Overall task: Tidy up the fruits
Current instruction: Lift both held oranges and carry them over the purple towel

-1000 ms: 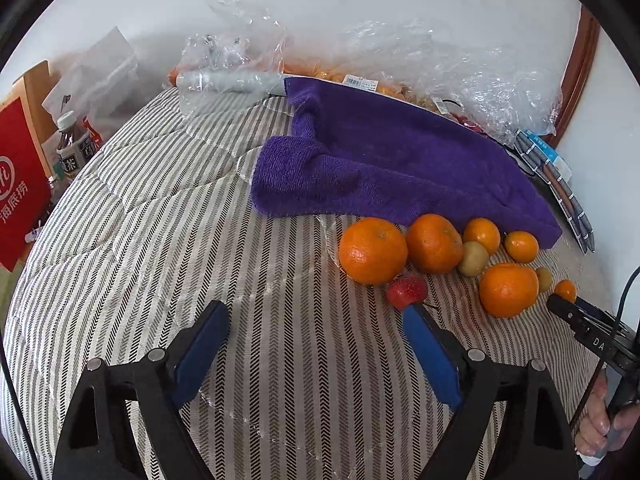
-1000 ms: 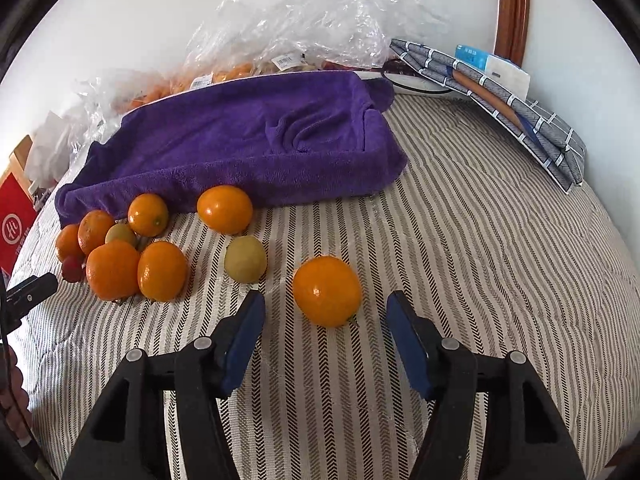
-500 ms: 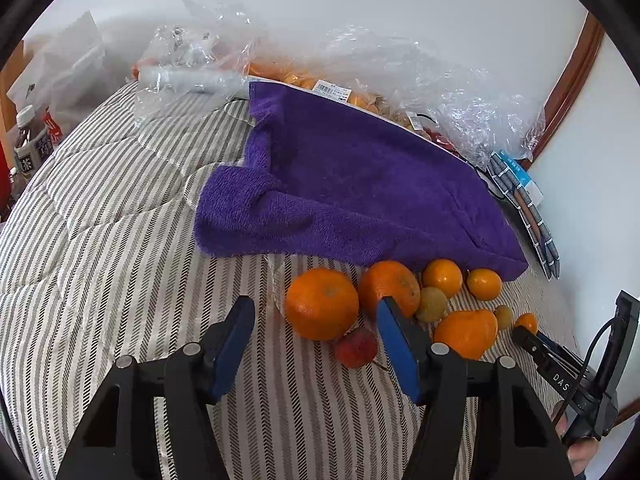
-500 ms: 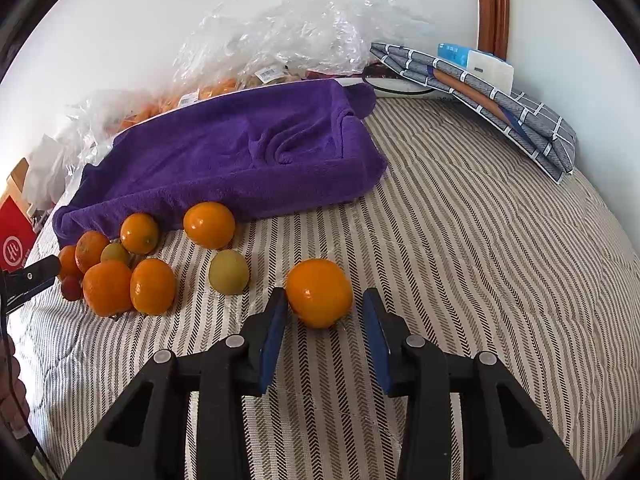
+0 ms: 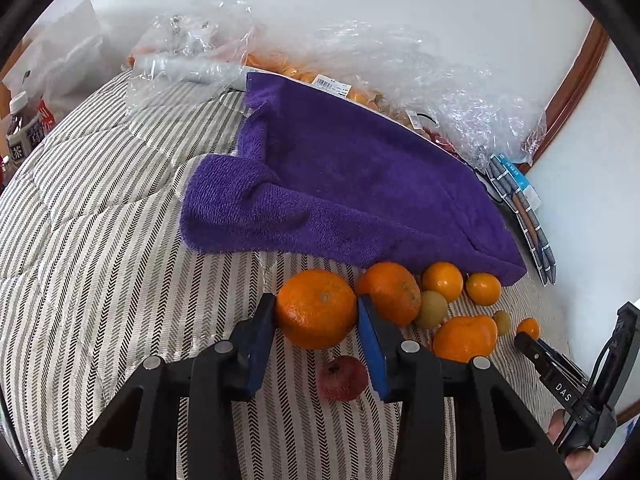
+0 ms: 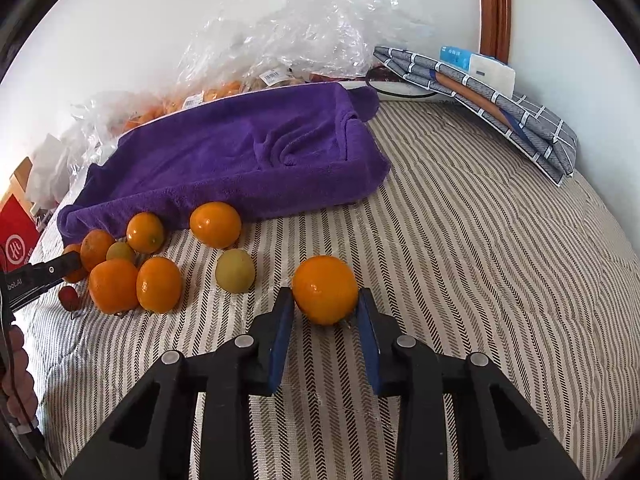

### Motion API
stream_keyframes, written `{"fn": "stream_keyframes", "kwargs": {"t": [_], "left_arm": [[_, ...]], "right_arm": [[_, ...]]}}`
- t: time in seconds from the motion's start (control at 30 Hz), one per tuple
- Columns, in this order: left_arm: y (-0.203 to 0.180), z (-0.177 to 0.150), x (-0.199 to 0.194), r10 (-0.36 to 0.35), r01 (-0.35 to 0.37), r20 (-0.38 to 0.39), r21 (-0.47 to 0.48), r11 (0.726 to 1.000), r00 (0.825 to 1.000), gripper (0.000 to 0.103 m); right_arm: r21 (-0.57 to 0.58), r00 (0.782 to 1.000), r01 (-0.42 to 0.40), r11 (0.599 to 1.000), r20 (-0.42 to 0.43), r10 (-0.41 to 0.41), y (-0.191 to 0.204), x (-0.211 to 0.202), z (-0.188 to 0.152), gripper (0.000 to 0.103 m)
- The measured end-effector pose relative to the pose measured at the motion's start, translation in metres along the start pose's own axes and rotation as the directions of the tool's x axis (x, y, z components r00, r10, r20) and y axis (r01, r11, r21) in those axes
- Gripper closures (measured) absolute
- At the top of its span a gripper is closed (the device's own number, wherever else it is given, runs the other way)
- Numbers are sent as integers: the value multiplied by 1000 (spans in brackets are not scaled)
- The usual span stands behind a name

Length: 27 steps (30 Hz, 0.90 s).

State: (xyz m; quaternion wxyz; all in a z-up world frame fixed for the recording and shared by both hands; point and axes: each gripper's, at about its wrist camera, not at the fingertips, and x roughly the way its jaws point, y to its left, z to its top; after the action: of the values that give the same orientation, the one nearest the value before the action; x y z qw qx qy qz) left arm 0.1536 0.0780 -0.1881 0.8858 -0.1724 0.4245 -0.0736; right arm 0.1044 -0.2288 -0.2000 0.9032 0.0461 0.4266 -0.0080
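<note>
In the left wrist view my left gripper [image 5: 316, 312] is shut on a large orange [image 5: 316, 308] at the left end of a cluster of oranges [image 5: 390, 292] and small green fruits [image 5: 430, 309]. A small red fruit [image 5: 343, 378] lies just below it. In the right wrist view my right gripper [image 6: 325, 300] is shut on a lone orange [image 6: 325, 289] on the striped bedcover. The cluster [image 6: 116, 284] and a green fruit [image 6: 235, 271] lie to its left. A purple towel [image 6: 240, 156] covers a tray behind the fruit.
Crinkled plastic bags [image 5: 420, 80] with more fruit lie behind the towel by the wall. A folded grey checked cloth [image 6: 500, 108] is at the back right. A bottle [image 5: 20, 128] and a red box [image 6: 16, 236] stand at the left edge.
Both grippers moved forward and closed. The left one closed on the large orange in the cluster. The right one closed on the lone orange.
</note>
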Motion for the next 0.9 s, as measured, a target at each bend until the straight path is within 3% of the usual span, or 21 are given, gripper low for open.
{"fn": "stream_keyframes", "kwargs": {"t": [0.17, 0.57, 0.9], "left_arm": [[-4, 2, -12, 32, -33, 38, 33, 999, 999, 64], [-16, 15, -37, 26, -32, 88, 62, 998, 996, 64], [-36, 58, -45, 30, -41, 155, 73, 997, 987, 64]], "right_arm": [[-2, 999, -46, 999, 29, 46, -1, -6, 0, 71], [-50, 998, -24, 998, 51, 27, 7, -16, 3, 71], [-66, 991, -63, 996, 117, 71, 16, -35, 54, 71]]}}
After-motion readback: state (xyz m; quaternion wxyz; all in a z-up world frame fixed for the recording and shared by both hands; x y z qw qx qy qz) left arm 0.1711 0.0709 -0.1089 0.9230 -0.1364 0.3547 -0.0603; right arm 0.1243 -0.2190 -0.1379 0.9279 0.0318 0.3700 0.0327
